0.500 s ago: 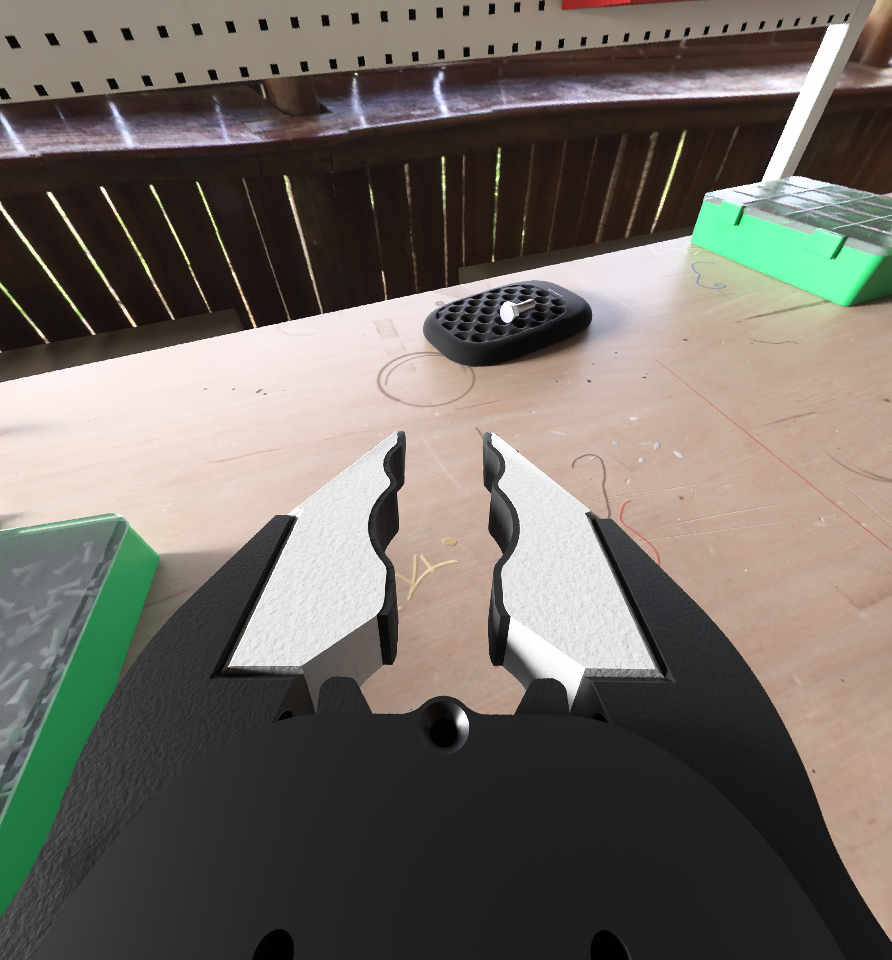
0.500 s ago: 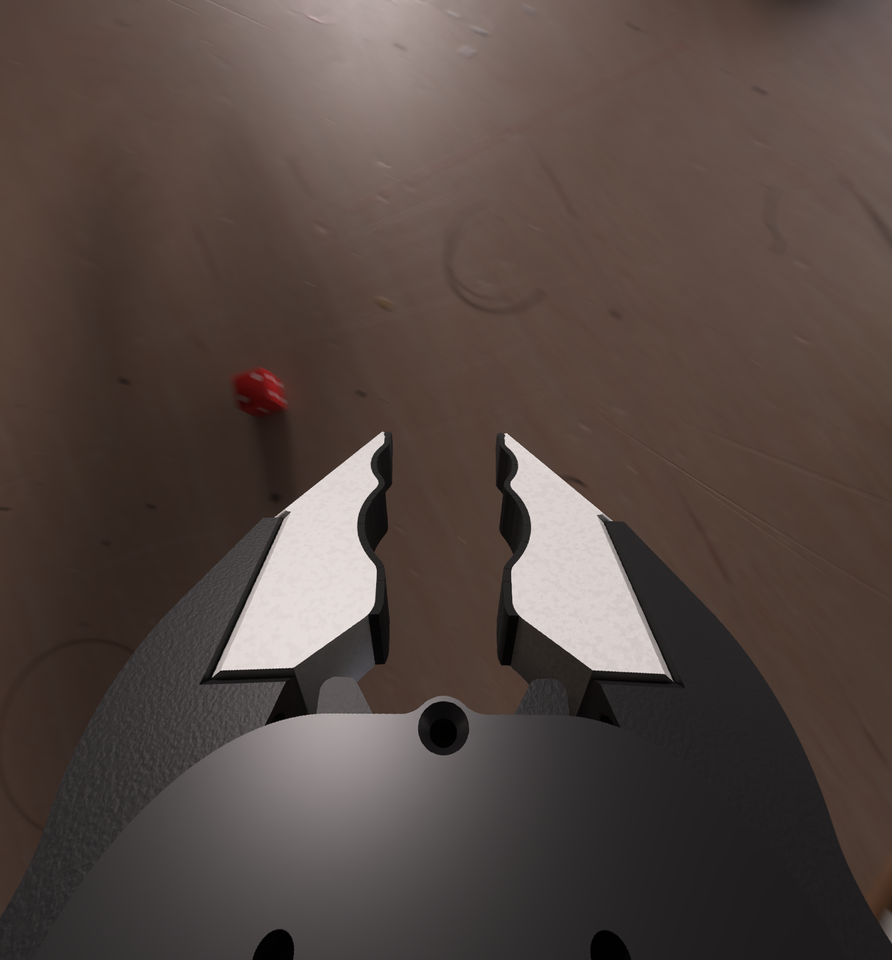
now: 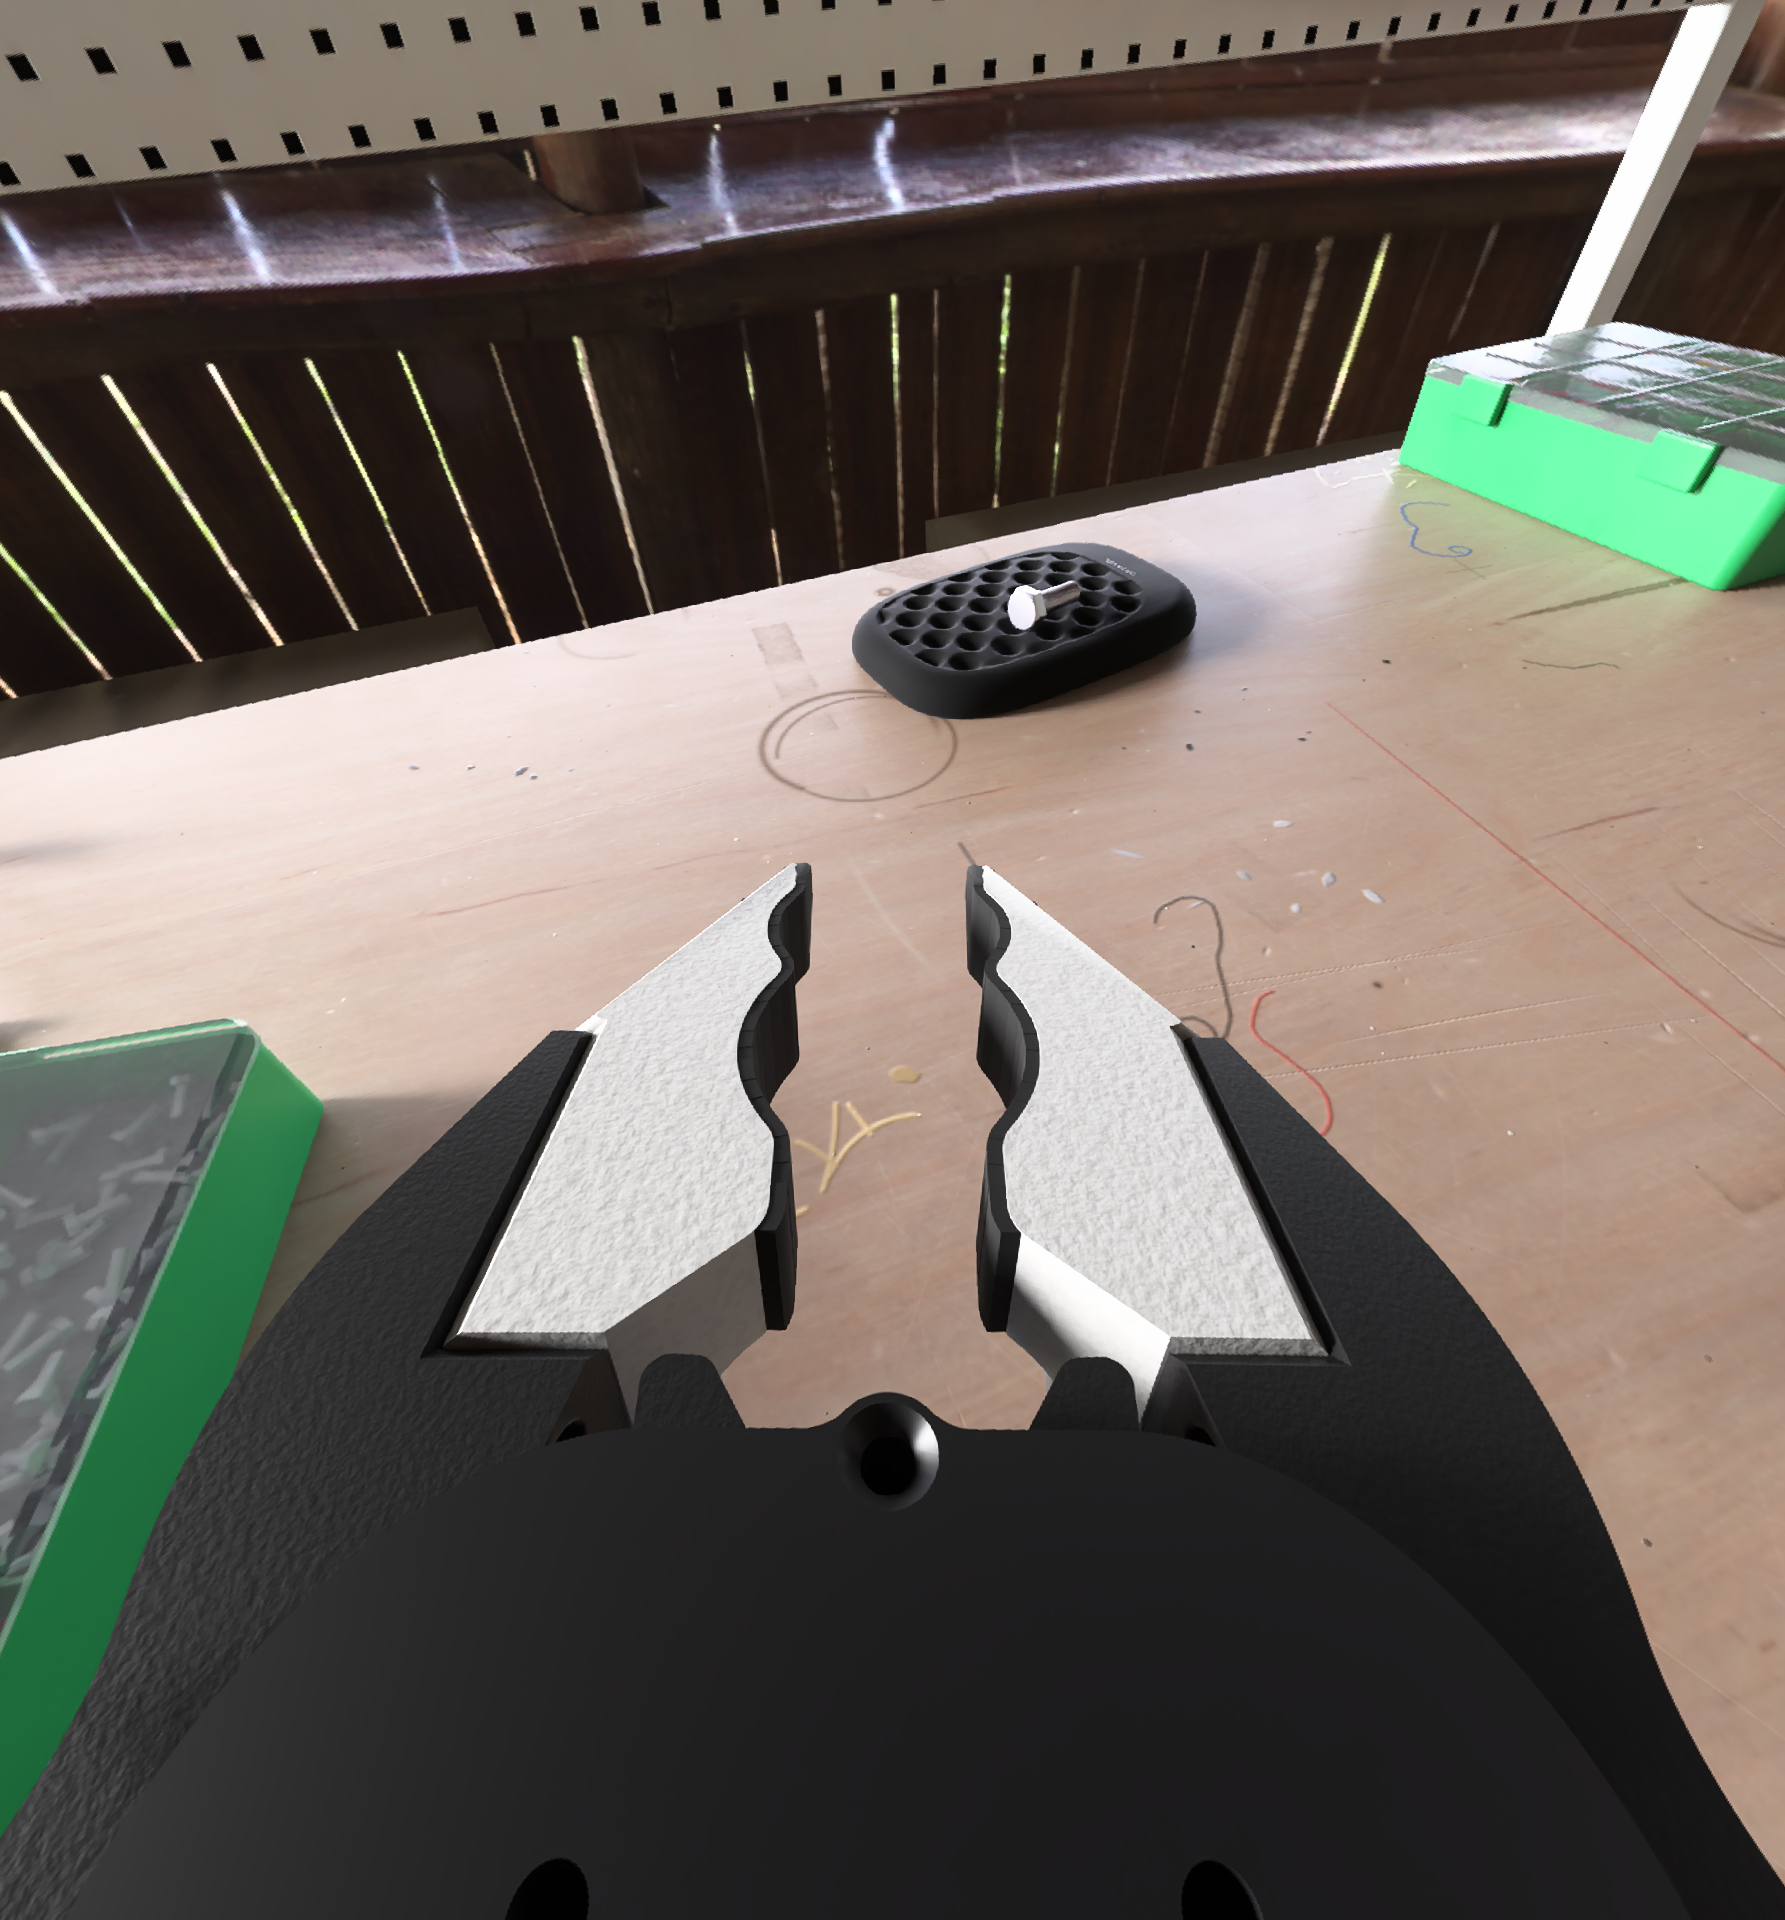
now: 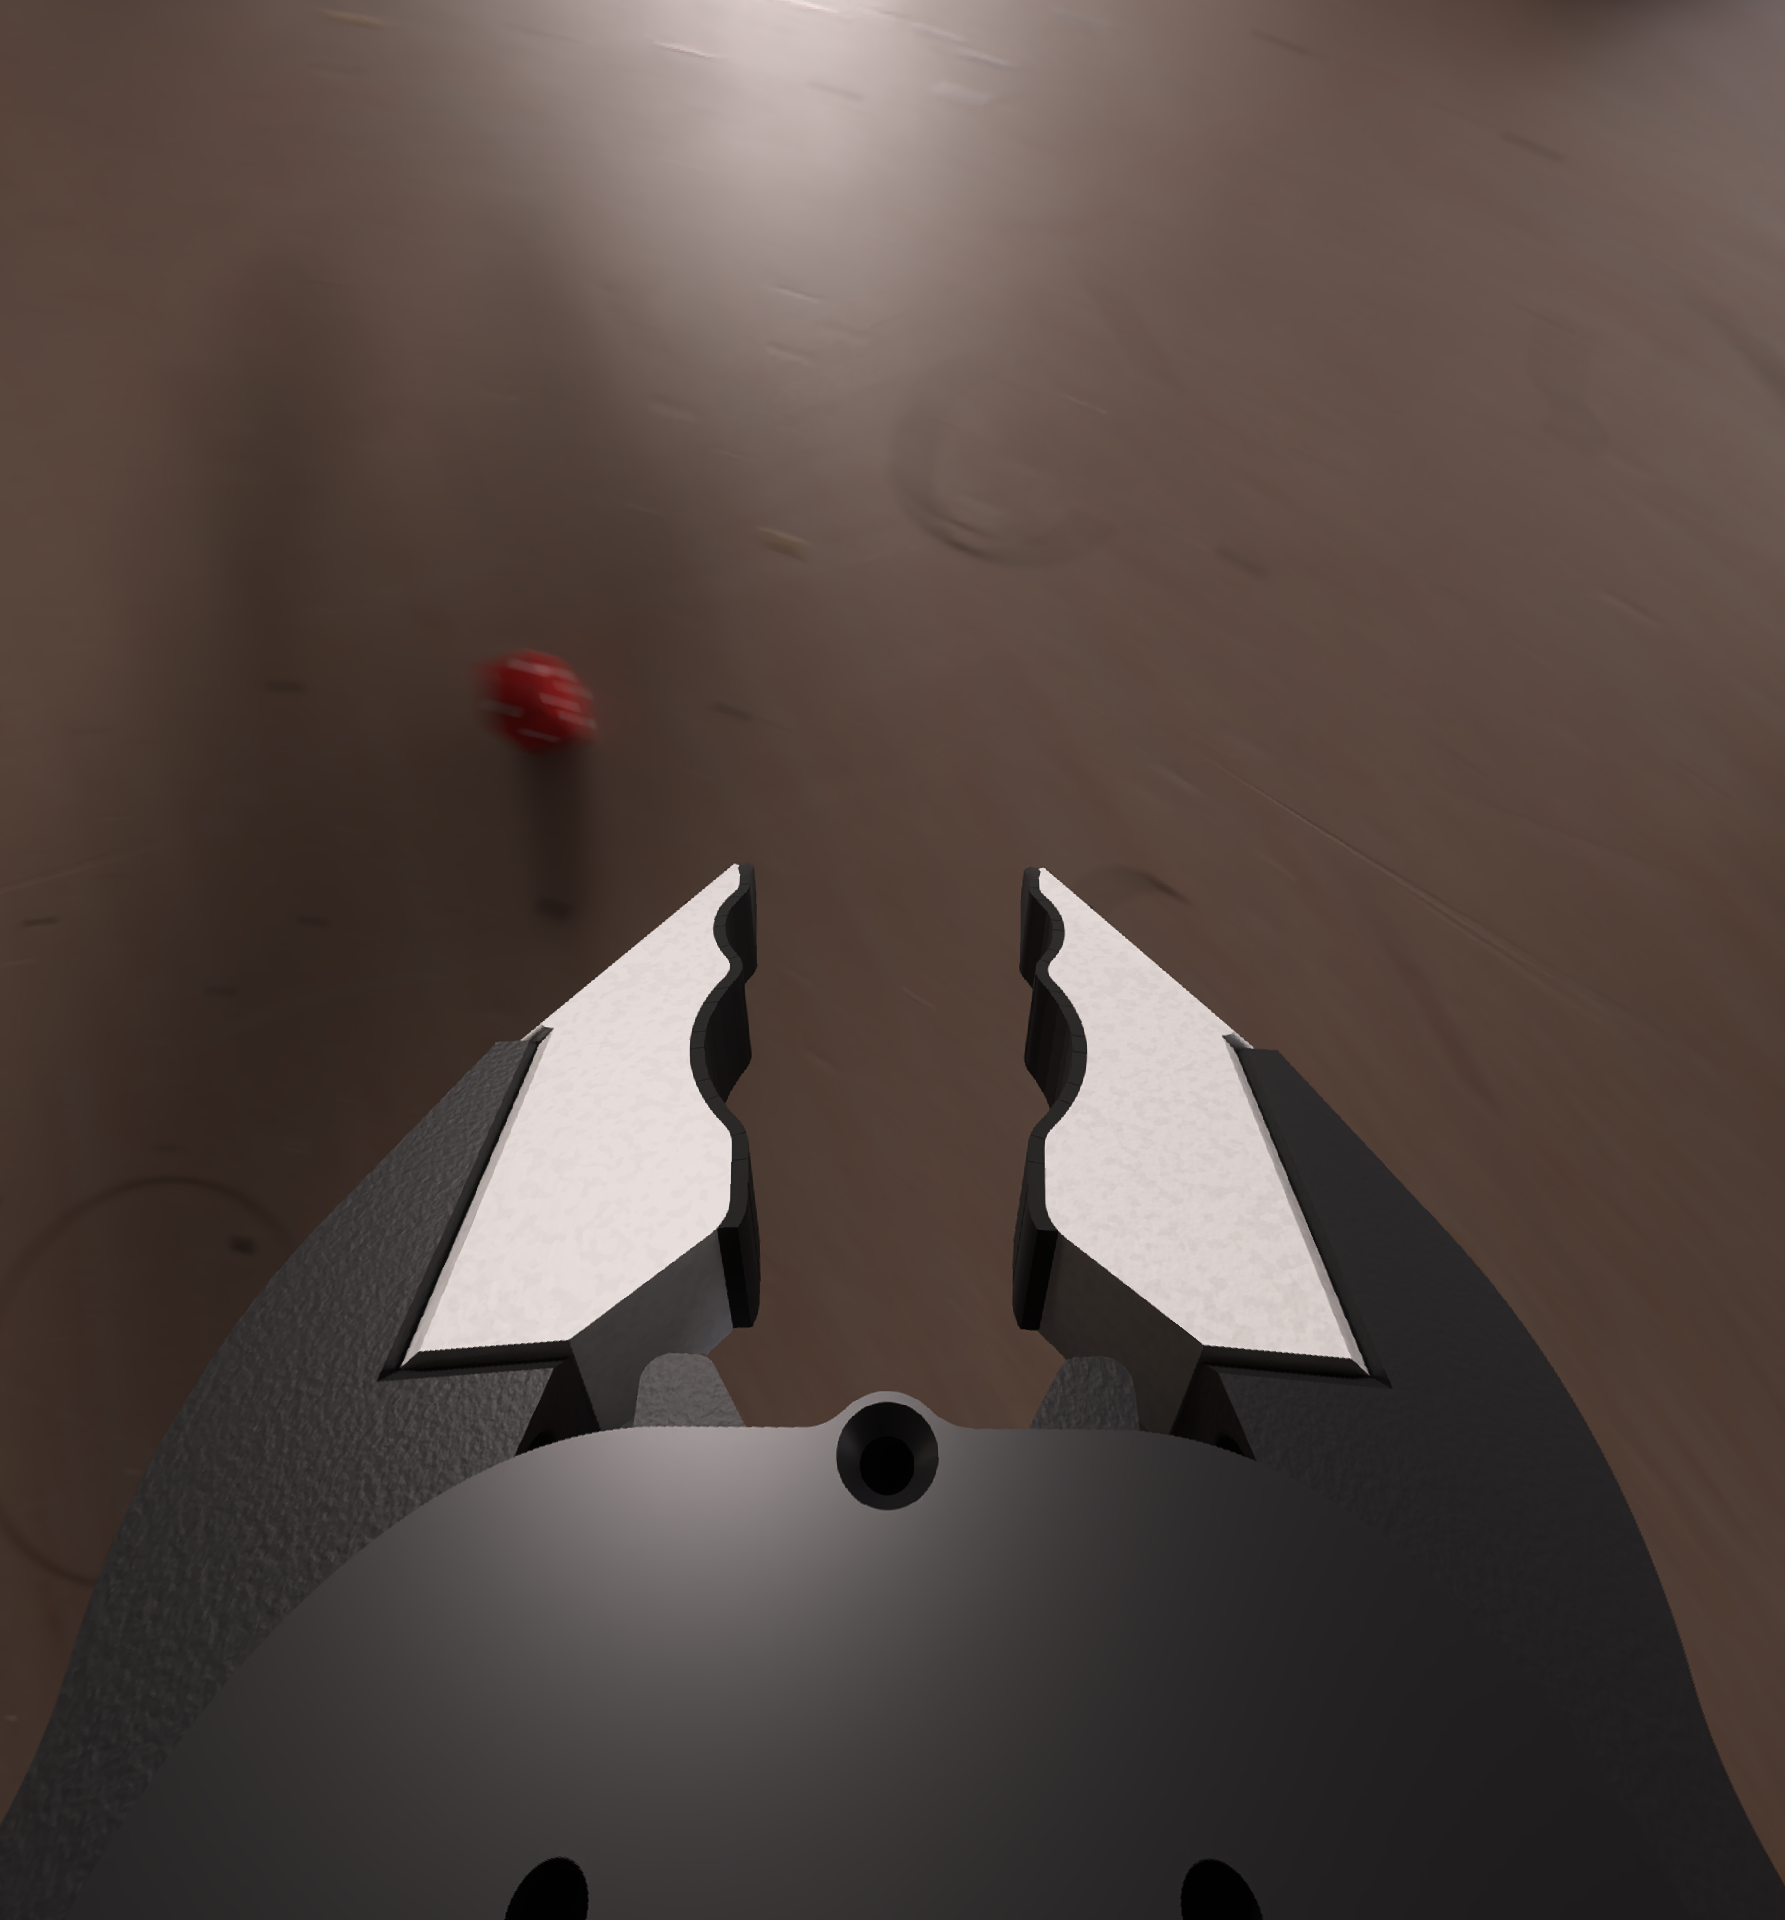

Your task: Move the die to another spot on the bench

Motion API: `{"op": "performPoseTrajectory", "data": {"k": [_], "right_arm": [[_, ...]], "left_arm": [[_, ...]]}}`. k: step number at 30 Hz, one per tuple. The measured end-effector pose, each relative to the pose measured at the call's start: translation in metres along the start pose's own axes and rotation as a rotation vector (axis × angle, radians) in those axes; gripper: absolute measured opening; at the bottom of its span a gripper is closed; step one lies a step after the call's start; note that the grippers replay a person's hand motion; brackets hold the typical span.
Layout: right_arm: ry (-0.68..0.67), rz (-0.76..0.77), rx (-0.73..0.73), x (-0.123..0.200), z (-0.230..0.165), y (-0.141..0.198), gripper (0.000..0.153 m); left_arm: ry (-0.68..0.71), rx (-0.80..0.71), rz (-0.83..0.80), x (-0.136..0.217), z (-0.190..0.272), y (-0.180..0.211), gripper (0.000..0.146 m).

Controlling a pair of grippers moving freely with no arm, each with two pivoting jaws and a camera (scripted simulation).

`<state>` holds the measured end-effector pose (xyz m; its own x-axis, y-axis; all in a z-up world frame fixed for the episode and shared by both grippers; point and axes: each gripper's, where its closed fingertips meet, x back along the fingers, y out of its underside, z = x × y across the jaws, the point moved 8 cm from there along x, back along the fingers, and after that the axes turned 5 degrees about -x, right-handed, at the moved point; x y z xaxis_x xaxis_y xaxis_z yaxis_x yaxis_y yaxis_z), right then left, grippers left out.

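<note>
A small red die [image 4: 538,699] with white pips lies on the shaded wooden bench [image 4: 1283,520], blurred, ahead and to the left of my right gripper [image 4: 888,883]. The right gripper is open and empty, pointing down at the bench. My left gripper [image 3: 888,883] is open and empty above the sunlit bench [image 3: 1387,1039]. The die does not show in the left wrist view.
A black honeycomb mat [image 3: 1023,629] with a silver bolt [image 3: 1033,605] lies near the far edge. A green parts box [image 3: 1657,473] stands at the far right; another green box [image 3: 88,1299] with screws sits at the near left. A dark slatted fence lies beyond.
The right gripper's fingers have opened wider. The die sits slightly higher in the right wrist view and the picture is blurred by motion. The left gripper has not moved.
</note>
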<state>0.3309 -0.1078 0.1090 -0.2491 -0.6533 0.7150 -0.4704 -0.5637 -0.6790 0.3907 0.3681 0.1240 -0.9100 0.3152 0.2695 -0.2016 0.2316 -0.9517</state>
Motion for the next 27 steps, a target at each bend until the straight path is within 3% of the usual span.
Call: {"op": "performPoseTrajectory", "data": {"k": [2, 6, 16, 22, 27], "right_arm": [[-0.118, -0.004, 0.112, -0.030, -0.041, -0.010, 0.052], [-0.114, -0.052, 0.232, -0.066, -0.082, -0.018, 0.051], [-0.077, -0.094, 0.252, -0.084, -0.091, -0.009, 0.048], [-0.028, -0.076, 0.290, -0.084, -0.093, -0.007, 0.020], [-0.005, -0.080, 0.283, -0.077, -0.089, -0.005, 0.019]], "left_arm": [[0.001, 0.002, 0.000, 0.000, 0.000, 0.000, 0.029], [0.009, 0.010, 0.004, 0.000, 0.001, 0.000, 0.029], [-0.001, 0.008, 0.009, 0.003, 0.000, -0.001, 0.029], [-0.008, 0.033, -0.012, 0.002, -0.003, 0.001, 0.029], [-0.003, 0.023, -0.034, 0.000, -0.002, 0.003, 0.029]]}}
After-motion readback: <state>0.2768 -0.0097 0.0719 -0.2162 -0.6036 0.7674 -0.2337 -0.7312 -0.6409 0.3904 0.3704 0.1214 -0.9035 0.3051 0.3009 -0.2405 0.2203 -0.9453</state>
